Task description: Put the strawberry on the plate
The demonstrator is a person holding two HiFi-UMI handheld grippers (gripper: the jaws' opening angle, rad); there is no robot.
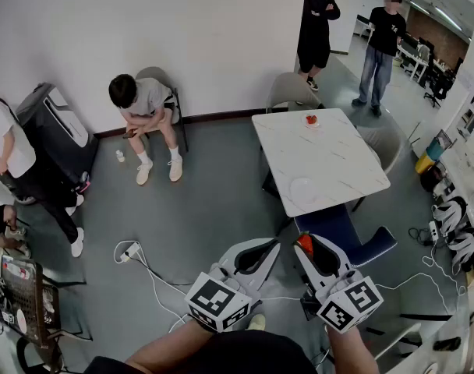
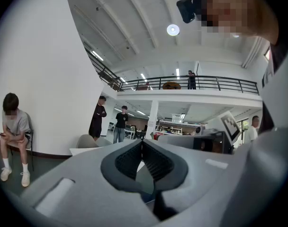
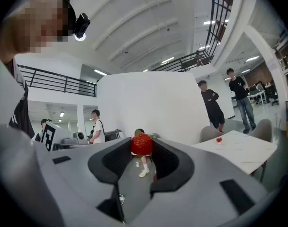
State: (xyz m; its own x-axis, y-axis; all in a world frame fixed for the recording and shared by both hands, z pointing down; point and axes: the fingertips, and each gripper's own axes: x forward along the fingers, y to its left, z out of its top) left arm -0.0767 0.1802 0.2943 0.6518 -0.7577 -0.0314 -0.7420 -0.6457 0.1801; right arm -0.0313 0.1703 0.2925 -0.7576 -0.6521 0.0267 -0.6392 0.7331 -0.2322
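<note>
A small red, dimpled strawberry [image 3: 141,144] is pinched between the tips of the right gripper [image 3: 142,148], its jaws parted just enough to clamp it. The left gripper [image 2: 142,143] has its jaws tip to tip, holding nothing. Only the head view shows the round white plate [image 1: 303,189] on the white marble table [image 1: 342,150], well beyond the jaws.

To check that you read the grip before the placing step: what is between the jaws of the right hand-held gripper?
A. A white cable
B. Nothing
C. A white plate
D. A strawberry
D: in the right gripper view a red strawberry sits pinched between the jaw tips of the right hand-held gripper, while the white plate lies on the table.
</note>
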